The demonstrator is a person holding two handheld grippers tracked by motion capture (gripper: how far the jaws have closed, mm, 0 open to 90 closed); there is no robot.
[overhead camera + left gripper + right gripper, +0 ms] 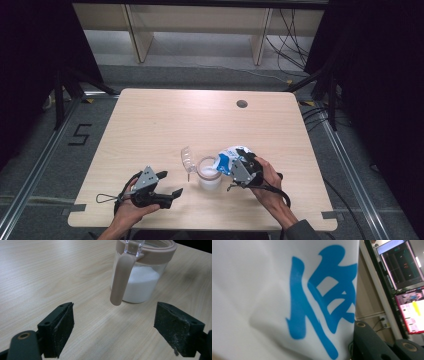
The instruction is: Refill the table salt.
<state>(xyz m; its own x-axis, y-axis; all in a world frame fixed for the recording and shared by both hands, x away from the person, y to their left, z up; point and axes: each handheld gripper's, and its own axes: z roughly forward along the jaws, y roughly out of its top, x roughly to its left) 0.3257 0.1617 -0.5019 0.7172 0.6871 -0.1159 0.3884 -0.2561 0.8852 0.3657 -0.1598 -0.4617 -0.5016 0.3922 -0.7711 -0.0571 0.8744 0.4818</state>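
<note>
White-blue bag (231, 156) tilted over open, perhaps half-full jar (210, 174)

Bag (231, 156) tilted over jar (209, 175), lid (187, 159) left.

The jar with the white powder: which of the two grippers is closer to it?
The right. The right gripper holds a white-and-blue bag right at the jar mouth; the left gripper rests open on the table, off to the jar's left.

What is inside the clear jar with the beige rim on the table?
The jar holds a white powder or grain, filling roughly its lower half. The white and blue bag in the right gripper covers part of its opening from above.
</note>
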